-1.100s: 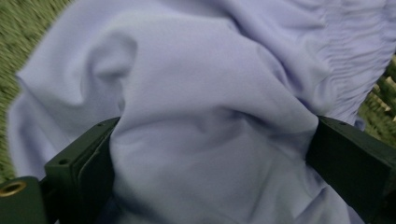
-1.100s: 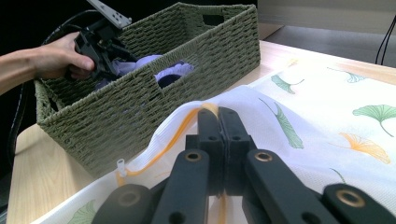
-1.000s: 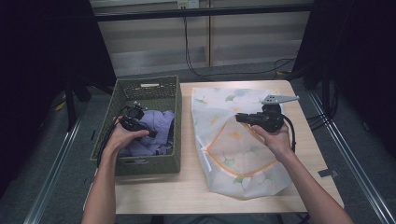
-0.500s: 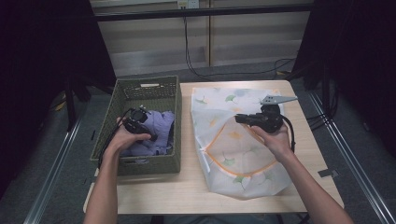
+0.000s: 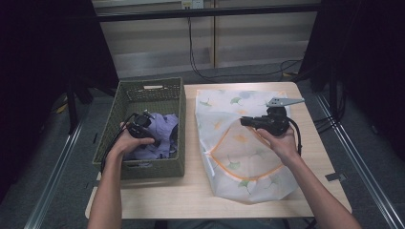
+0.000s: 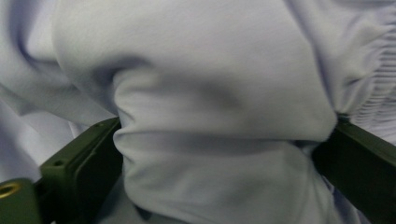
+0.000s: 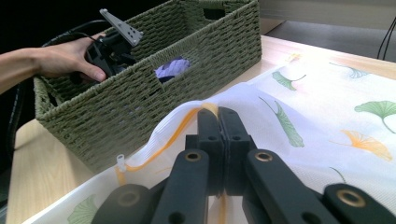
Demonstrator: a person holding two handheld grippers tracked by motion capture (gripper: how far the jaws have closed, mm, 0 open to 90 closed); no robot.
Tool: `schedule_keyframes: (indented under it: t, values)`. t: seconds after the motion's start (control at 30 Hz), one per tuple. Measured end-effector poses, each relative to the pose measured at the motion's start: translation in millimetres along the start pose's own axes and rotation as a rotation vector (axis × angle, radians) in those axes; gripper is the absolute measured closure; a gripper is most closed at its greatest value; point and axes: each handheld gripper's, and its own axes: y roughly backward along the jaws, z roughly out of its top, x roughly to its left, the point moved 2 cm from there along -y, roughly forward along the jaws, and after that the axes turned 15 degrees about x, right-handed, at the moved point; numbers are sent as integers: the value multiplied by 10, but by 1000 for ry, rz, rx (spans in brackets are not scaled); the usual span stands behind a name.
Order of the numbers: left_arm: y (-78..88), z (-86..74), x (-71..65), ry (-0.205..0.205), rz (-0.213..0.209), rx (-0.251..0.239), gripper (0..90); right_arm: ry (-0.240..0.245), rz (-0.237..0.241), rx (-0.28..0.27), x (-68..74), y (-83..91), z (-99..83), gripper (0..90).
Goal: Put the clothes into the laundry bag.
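Observation:
A lavender garment [image 5: 165,130] lies bunched in the green woven basket [image 5: 148,86] on the left of the table. My left gripper [image 5: 151,135] reaches down into the basket, and its fingers [image 6: 79,163] squeeze a thick fold of the garment [image 6: 210,93] between them. A white mesh laundry bag [image 5: 239,148] with a leaf print and orange trim lies flat to the basket's right. Over the bag, my right gripper [image 7: 217,114] is shut on its raised orange-trimmed edge. The bag [image 7: 327,93] lifts slightly at the gripper's tips [image 5: 242,121].
The basket [image 7: 154,93] stands close against the bag's left side, with the other hand and its gripper [image 7: 109,46] at its far rim. Bare wooden table [image 5: 191,195] runs along the front. Dark floor, rails and cables surround the table.
My left hand has shifted slightly to the right over the clothes in the basket. The right hand and the bag have stayed put.

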Motion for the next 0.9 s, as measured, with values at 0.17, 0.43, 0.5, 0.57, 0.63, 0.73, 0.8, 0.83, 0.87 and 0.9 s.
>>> schedule_keyframes:
  t: [0.17,0.43,0.5,0.57,0.63,0.73,0.8,0.83,0.87,0.9]
  values:
    - [-8,-11,8,-10,7,-8,0,5,1,3,2,-7,-3,896]
    - [88,33,-74,-65,42,61,94,25,24,9,20,-45,3,896]
    - [100,30,-110,-86,20,75,149,22,25,7,17,-43,9,897]
    - [114,26,-123,-110,17,84,198,23,24,5,14,-41,9,897]
    - [128,30,-124,-130,13,71,296,22,25,6,17,-39,7,897]
    - [146,20,-133,-128,-3,63,362,23,26,5,20,-40,7,897]
    - [148,17,-146,-116,-15,66,421,26,30,6,23,-46,9,897]
    - [151,17,-154,-117,-16,66,443,28,28,10,30,-53,7,898]
    - [151,17,-154,-117,-16,66,451,28,28,10,30,-53,7,898]
    - [154,17,-157,-117,-11,67,451,30,27,11,33,-54,6,897]
